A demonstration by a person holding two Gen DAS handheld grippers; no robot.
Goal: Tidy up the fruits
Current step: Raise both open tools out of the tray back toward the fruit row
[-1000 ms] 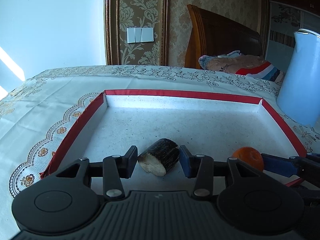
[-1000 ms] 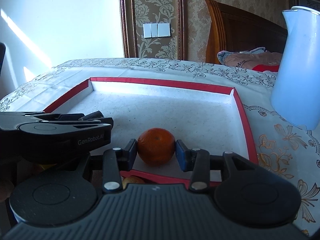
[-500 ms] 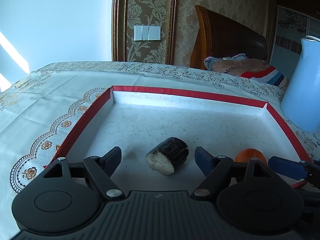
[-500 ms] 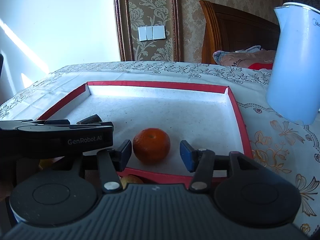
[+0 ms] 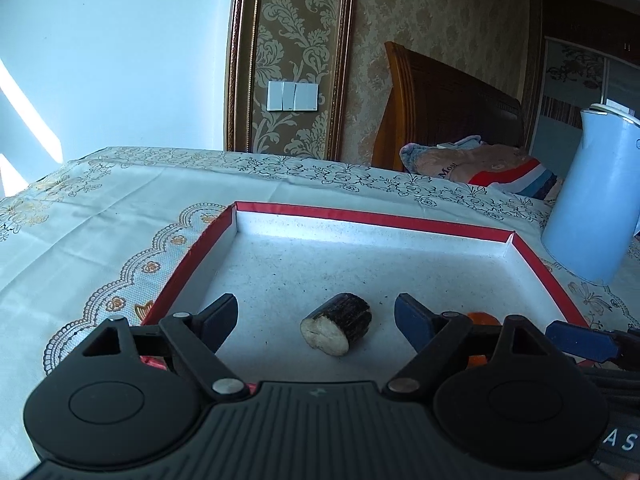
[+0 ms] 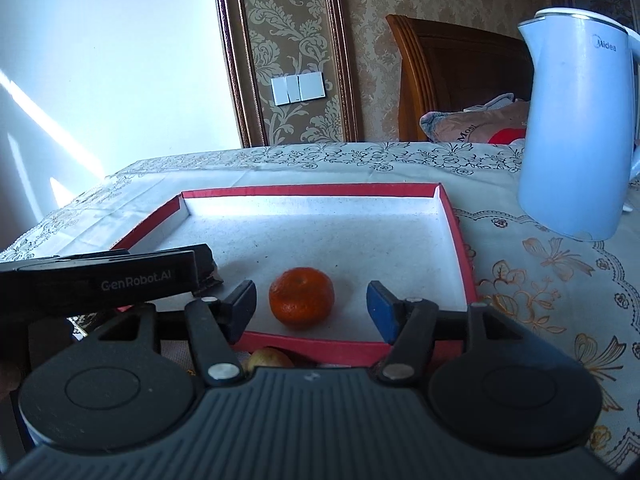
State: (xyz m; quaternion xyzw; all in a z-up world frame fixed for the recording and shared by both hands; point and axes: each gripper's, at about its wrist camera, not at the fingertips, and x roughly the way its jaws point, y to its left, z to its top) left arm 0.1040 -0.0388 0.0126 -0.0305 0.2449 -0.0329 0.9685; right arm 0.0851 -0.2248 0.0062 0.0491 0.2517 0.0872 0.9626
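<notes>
I see the table [image 5: 120, 216] first, under a cream cloth printed with flowers and scalloped borders. On it lies the tray [image 5: 372, 220], a shallow white box with red edges, filling the middle of both views. To the tray's right on the cloth stands a pale blue kettle [image 6: 576, 128], upright and well clear of the red rim.

My left gripper [image 5: 316, 316] sits low at the near edge of the tray. Its fingers are spread wide and grasp nothing. Between them, touching neither, lies a short chunk of sugarcane [image 5: 338, 330] on the tray floor, on its side, dark bark up and pale cut end turned toward me.

My right gripper [image 6: 312, 306] is at the near right corner of the tray, fingers also spread wide and empty. The orange [image 6: 302, 296] rests on the tray floor between them, with a gap on each side, closer to the left finger. In the left view I catch only a sliver of that orange [image 5: 480, 318] behind my own right finger, near the sugarcane.

Just outside the tray's near wall, under my right gripper, a yellowish fruit [image 6: 266, 358] peeks out; I cannot tell what kind.
</notes>
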